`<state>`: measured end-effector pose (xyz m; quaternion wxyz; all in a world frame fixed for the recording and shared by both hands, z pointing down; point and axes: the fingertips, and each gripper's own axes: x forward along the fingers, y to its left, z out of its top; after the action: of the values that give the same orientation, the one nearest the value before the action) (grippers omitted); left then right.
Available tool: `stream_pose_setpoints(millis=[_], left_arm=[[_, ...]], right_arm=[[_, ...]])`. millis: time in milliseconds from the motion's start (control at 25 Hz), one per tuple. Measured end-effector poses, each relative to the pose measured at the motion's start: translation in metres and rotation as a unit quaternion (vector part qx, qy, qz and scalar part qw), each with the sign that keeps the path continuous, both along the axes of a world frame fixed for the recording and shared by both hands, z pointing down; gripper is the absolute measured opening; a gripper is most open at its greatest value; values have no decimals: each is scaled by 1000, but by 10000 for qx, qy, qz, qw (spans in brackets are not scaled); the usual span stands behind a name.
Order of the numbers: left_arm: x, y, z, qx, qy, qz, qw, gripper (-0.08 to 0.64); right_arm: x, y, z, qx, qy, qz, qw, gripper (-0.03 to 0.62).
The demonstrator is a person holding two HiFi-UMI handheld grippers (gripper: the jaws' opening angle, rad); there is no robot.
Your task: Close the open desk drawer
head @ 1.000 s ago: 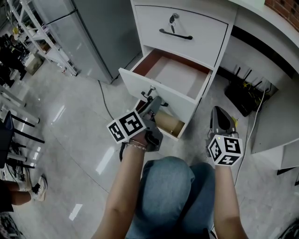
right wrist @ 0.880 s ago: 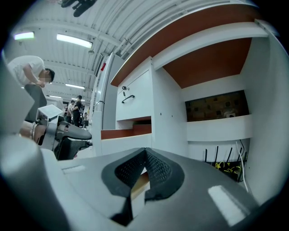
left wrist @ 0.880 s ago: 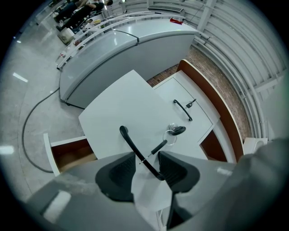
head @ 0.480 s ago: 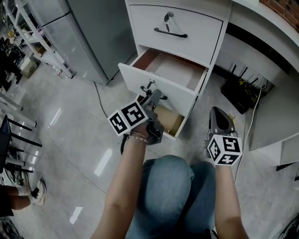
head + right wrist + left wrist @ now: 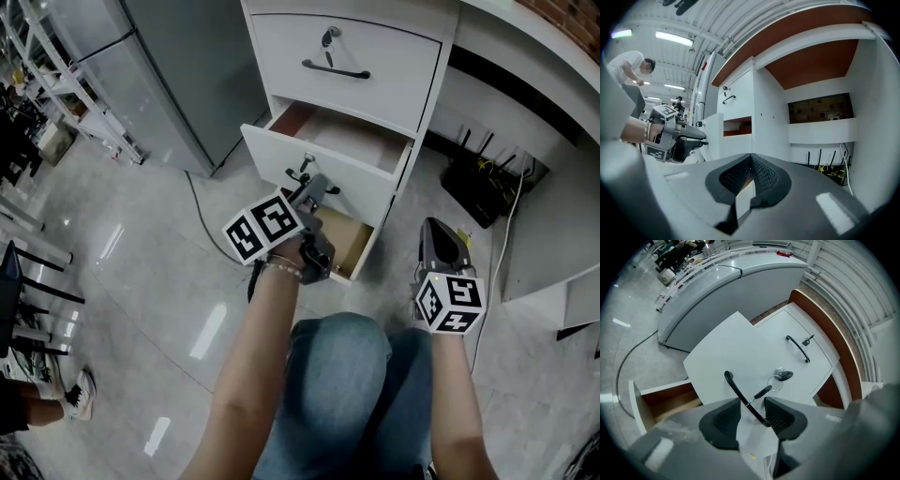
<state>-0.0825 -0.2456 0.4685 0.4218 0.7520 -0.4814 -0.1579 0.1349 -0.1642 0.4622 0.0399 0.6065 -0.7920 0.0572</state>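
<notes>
The white desk pedestal has its middle drawer partly open, with a strip of its inside showing. My left gripper is at that drawer's front. In the left gripper view the black handle runs between the jaws of my left gripper, which stand open with gaps beside it. A key on a ring hangs next to the handle. My right gripper hovers to the right, away from the drawers. In its own view my right gripper is shut and empty.
The top drawer is closed. The bottom drawer stands open under my left gripper. A grey cabinet is to the left, with a cable on the floor. A black router with wires sits under the desk. Knees in jeans are below.
The middle drawer has slid further into the pedestal, so less of its inside shows. My left gripper moved with it towards the pedestal. The right gripper stayed put.
</notes>
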Motion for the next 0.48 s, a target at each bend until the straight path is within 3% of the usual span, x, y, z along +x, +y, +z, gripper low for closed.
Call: stream_pose_setpoints(millis=[480], left_arm=[[14, -26, 0, -53, 25, 48, 10000, 156]], right_arm=[[6, -9, 4, -25, 69, 59, 10000, -1]])
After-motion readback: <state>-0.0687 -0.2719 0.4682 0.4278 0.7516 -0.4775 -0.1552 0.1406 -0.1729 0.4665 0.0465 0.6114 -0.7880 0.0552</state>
